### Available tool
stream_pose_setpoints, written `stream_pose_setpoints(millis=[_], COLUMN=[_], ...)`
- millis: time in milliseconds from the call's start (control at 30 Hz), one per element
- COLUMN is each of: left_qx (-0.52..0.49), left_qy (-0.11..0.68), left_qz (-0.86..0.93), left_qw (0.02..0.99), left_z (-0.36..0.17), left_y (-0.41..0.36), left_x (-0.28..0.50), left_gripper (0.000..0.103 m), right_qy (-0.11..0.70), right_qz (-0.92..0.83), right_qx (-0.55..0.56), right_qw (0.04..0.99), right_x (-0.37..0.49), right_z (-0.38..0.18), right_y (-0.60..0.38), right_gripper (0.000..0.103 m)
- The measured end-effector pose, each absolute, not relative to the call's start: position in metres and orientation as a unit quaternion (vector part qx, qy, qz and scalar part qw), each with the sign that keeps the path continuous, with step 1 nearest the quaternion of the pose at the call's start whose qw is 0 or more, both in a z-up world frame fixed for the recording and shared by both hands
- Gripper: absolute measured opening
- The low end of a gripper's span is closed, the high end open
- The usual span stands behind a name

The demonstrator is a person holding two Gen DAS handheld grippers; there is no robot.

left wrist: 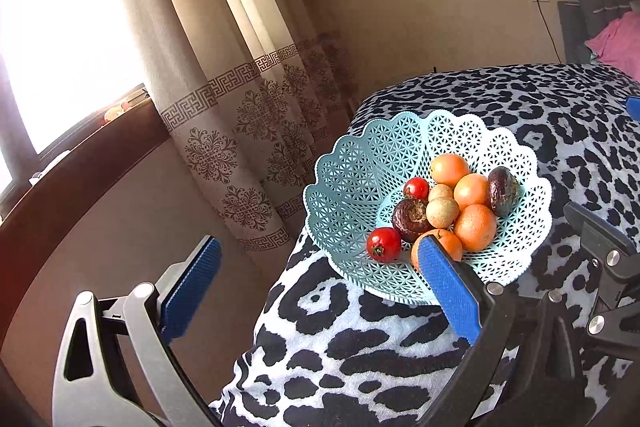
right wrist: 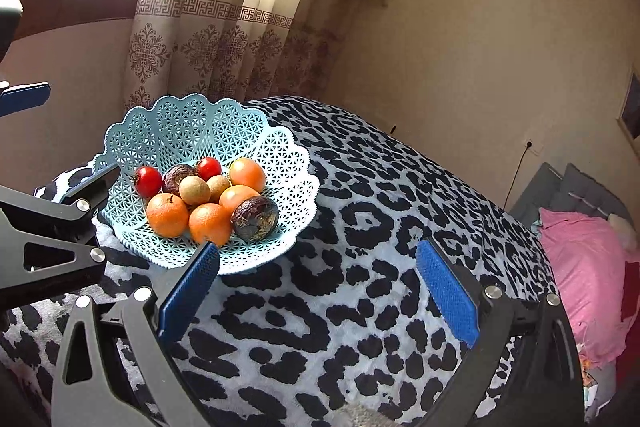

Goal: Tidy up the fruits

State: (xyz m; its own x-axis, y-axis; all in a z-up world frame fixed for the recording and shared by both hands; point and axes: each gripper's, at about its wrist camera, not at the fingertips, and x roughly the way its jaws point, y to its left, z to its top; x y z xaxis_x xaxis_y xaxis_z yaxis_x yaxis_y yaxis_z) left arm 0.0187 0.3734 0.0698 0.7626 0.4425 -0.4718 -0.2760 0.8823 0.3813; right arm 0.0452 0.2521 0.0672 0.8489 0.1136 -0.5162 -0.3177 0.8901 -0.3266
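Nine or so fruits sit heaped in the pale blue lattice basket (right wrist: 280, 147), and that basket is our landmark, resting on the leopard-print cloth (right wrist: 400, 211) near its curtain-side end. Inside it: four oranges (right wrist: 167, 215) toward the near rim, two red tomatoes (right wrist: 148, 181) on the curtain side, two small tan fruits (right wrist: 194, 190) in the middle, and two dark wrinkled passion fruits (right wrist: 255, 218), one at the right edge of the pile, one tucked behind the tan pair. Left gripper (left wrist: 320, 275) hangs spread wide over the basket's near-left rim, nothing between its blue pads (left wrist: 446, 287); right gripper (right wrist: 318, 279) is likewise spread and empty, just to the right of the basket over bare cloth. No fruit lies outside the basket in either view, so this looks like either the very start or the very end; hard to call. If a pick comes next, my read is that the right-edge passion fruit is the easy one, exposed on top. Come down from above, straddle it cleanly, close gently, since that wrinkled skin looks soft. Watch the oranges beside it, as they touch and could roll, and the light basket may shift if a finger catches the lattice.
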Motion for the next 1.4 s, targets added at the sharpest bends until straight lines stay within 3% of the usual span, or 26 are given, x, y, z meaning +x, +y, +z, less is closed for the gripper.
stream_pose_setpoints(millis=[1400], left_qx=[0.131], left_qy=[0.301], left_qz=[0.192], left_qw=[0.925], left_z=[0.06], left_y=[0.383], left_x=[0.026], left_gripper=[0.1], right_qy=[0.274], right_qz=[0.138], right_qx=[-0.201], right_qw=[0.93], right_x=[0.055], right_z=[0.052], right_y=[0.266], right_gripper=[0.098])
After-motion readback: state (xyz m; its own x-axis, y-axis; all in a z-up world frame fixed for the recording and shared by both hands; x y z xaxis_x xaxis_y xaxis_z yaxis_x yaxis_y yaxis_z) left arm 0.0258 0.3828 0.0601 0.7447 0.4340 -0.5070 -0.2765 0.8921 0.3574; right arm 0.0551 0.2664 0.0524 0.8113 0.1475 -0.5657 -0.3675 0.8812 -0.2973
